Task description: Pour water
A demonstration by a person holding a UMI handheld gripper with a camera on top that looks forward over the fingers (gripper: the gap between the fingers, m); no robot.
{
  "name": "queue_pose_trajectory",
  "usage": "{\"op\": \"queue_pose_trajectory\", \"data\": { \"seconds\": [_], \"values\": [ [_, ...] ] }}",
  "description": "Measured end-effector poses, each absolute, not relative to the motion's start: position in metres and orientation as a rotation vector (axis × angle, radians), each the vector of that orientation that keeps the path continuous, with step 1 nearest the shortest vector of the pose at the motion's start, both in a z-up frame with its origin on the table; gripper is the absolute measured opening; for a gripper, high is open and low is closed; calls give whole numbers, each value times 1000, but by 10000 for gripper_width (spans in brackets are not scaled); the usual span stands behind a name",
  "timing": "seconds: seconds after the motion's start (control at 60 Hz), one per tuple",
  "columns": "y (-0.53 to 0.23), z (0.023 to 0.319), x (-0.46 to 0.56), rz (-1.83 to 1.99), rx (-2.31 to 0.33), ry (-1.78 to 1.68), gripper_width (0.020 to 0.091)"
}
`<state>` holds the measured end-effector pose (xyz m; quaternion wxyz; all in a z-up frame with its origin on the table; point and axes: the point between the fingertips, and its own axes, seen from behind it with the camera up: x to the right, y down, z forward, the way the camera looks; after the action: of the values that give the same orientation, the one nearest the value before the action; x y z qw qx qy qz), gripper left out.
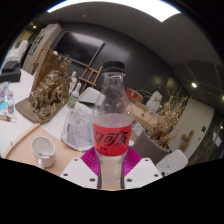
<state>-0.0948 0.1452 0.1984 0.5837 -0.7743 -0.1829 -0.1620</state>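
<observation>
A clear plastic bottle (112, 125) with a red label and a red cap stands upright between my fingers, lifted above the table. My gripper (111, 166) is shut on the bottle: both magenta pads (91, 160) press on its lower body. A white cup (43, 150) sits on the table to the left, below and beyond the left finger. The bottle's base is hidden between the white fingers.
A wooden table (20, 148) runs along the left. On it stand a crumpled clear bag (76, 125) and a brown wooden model (50, 90). A second wooden piece (165, 128) and boxes lie to the right. White chair backs (172, 160) are near the right finger.
</observation>
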Motion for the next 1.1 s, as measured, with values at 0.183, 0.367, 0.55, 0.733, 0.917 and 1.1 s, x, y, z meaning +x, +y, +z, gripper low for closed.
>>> {"op": "queue_pose_trajectory", "data": {
  "seconds": [0.183,0.367,0.55,0.733,0.917,1.1],
  "values": [
    [153,147,-93,-41,-1884,-216,246],
    [169,96,-88,86,-1927,-160,247],
    [173,66,-83,122,-1914,-162,262],
    [165,64,-81,109,-1912,-195,427],
    [139,68,-77,84,-1988,-207,834],
    [66,104,-86,35,-2067,-167,851]
  ]
}}
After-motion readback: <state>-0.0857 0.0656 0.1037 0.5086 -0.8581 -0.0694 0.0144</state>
